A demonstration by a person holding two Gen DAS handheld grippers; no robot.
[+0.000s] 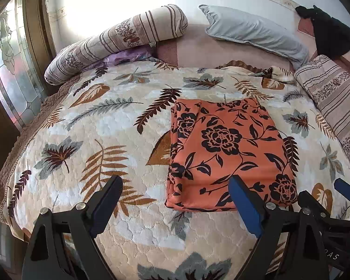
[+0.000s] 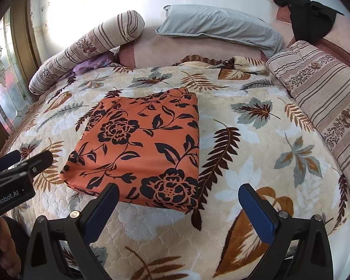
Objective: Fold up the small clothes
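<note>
Orange floral garment sits folded mid-frame on the bed; left gripper and right gripper fingers wide apart, empty. Fold looks finished; next, set it aside.

The near edge of the bed is cut off by the frame bottom in both views. A purple cloth lies half hidden under the striped bolster. The window is overexposed; nothing outside can be made out. The right tongs show only one blue tip at the left view's edge. What the black cloth is stays unclear.
</note>
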